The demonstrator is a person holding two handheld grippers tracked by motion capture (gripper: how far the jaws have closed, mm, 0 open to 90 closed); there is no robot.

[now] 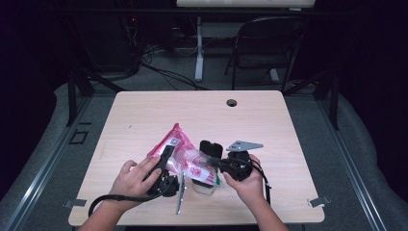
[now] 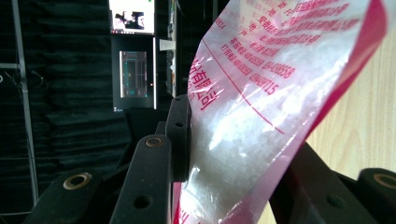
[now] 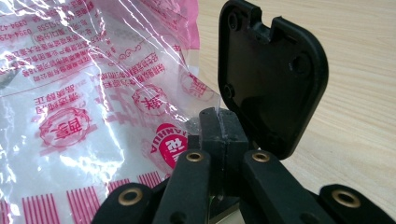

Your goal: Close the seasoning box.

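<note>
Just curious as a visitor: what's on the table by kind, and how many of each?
Pink-and-clear plastic bag: 1
Black open-lidded box: 1
Hand-held grippers, left and right: 2
Total: 4

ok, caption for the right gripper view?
Right gripper pinches the plastic bag edge beside a black lid.
</note>
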